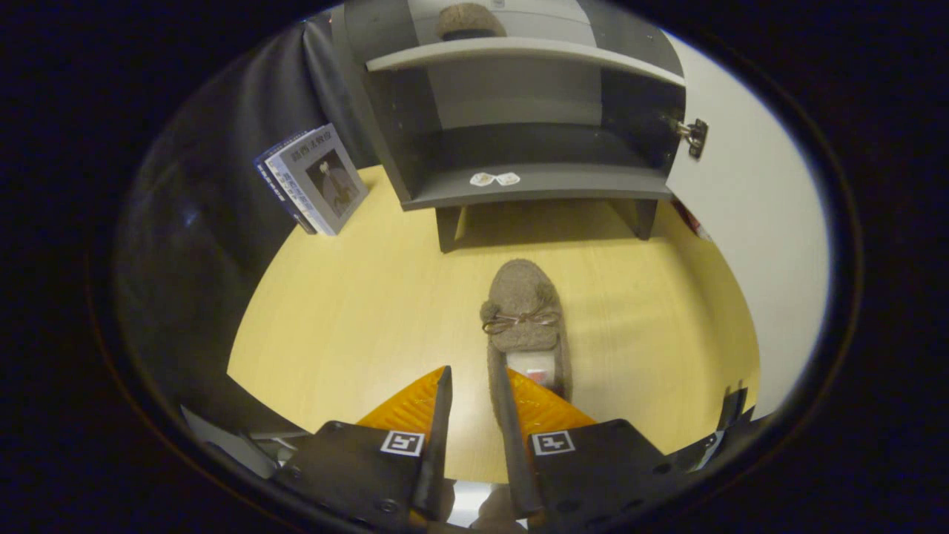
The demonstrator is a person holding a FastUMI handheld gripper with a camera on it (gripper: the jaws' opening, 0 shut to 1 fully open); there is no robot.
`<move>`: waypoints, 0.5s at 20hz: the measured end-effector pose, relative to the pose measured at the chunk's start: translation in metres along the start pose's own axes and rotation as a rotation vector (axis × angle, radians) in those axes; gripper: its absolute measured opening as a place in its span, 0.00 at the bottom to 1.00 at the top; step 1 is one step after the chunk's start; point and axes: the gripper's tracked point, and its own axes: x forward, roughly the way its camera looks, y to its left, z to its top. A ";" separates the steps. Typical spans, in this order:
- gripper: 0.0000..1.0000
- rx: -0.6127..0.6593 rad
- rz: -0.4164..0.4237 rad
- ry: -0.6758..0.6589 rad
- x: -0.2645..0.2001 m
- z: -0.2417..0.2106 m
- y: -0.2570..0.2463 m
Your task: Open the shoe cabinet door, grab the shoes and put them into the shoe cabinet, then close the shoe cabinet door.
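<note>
A brown fuzzy slipper (523, 311) with a small bow lies on the yellow table, toe pointing at the cabinet. My gripper (471, 369) is open and low over the table at the slipper's heel. The right finger (541, 408) covers the heel opening, while the left finger (415, 400) stands off to the slipper's left with bare table in the gap. The grey shoe cabinet (534, 185) stands beyond, its white door (749, 222) swung open to the right. A second brown slipper (468, 21) rests on the upper shelf (519, 50).
A book (319, 185) leans against the dark cloth left of the cabinet. Two small stickers (495, 179) lie on the bottom shelf's front edge. A metal hinge (694, 135) sticks out at the door's inner side. Bare table lies left of the slipper.
</note>
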 end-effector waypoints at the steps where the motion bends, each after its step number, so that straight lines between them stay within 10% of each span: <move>1: 0.38 0.000 -0.014 0.016 0.009 -0.006 -0.002; 10: 0.37 -0.032 -0.125 0.096 0.060 -0.034 -0.020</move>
